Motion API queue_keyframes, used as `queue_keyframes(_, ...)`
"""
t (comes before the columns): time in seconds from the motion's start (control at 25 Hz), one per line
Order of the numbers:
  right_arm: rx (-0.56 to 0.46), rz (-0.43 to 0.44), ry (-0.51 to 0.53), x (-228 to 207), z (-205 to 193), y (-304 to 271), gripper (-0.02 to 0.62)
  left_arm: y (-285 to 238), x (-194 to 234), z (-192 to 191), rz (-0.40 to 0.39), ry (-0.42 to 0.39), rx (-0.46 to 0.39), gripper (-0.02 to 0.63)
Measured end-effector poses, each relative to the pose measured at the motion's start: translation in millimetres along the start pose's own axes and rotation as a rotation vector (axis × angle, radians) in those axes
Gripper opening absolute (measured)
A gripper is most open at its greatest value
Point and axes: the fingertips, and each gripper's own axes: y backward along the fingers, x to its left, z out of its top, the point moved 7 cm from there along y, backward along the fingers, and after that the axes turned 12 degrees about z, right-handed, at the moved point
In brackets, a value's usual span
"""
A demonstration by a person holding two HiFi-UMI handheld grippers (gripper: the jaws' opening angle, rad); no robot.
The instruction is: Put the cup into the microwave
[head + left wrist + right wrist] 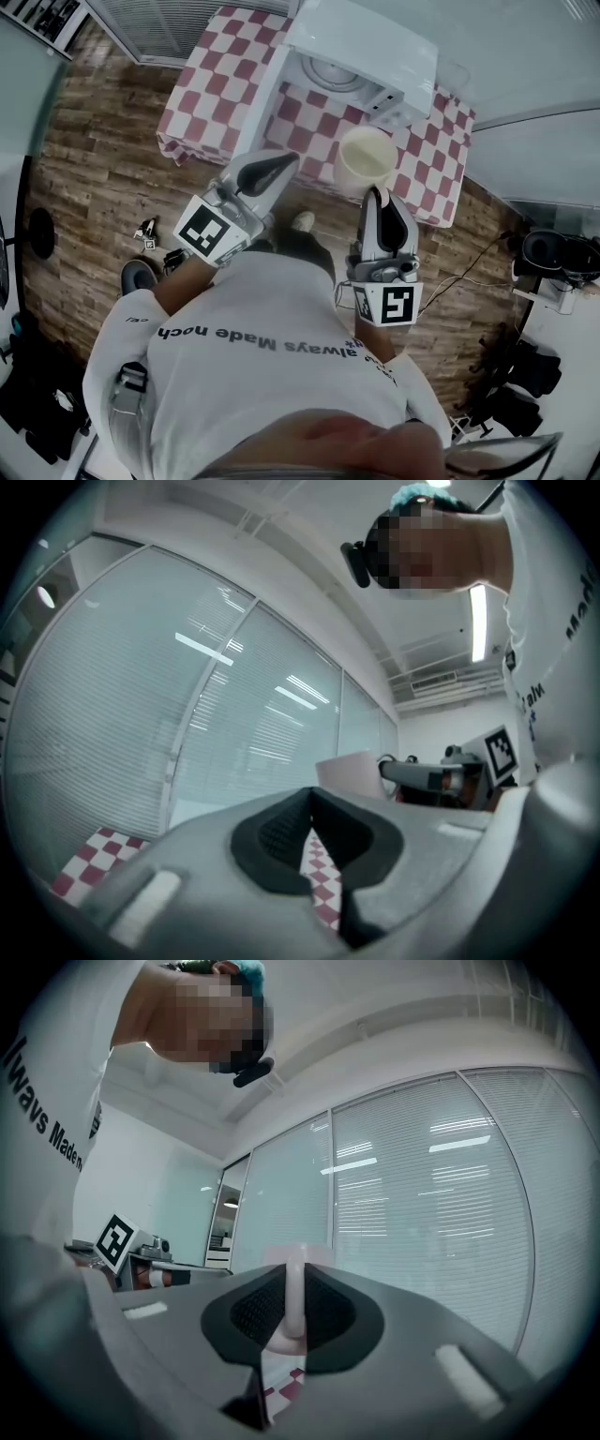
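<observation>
The cup [366, 157], a pale mug seen from above, hangs in the air just above the centre of the head view. It is over the near edge of the table and just in front of the microwave, not inside it. It is carried by its handle [294, 1299]: in the right gripper view the thin pale loop stands upright between the two black pads, which are clamped on it from both sides. The right gripper [378, 193] reaches up to the cup's lower rim from right of centre. To the left, near it, the left gripper [286, 161] points toward the upper right. Its own view shows its pads pressed together with nothing between them, and the cup [345, 769] shows beyond them at centre right. The white microwave [375, 47] sits at the top centre with its front open, and the round plate [330, 73] inside is in sight. It stands on a table under a red and white checked cloth [225, 56]. Wooden floor [103, 169] fills the left side, and the person's white shirt [262, 375] fills the bottom.
</observation>
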Motion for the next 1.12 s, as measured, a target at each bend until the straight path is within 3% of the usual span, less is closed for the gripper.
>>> queue_keyframes(0.32, -0.01, 0.022, -0.026, -37, -16, 5, 0.035, -29, -14, -5, 0.03, -0.021, 0.02, 0.003)
queue_keyframes(0.8, -0.059, 0.038, 0.015, -138, -14, 47, 0.035, -133, -67, -15, 0.041, -0.049, 0.01, 0.003)
queue_keyframes(1.12, -0.068, 0.033, 0.013, -178, -18, 58, 0.035, -176, -82, -19, 0.043, -0.063, -0.009, 0.003)
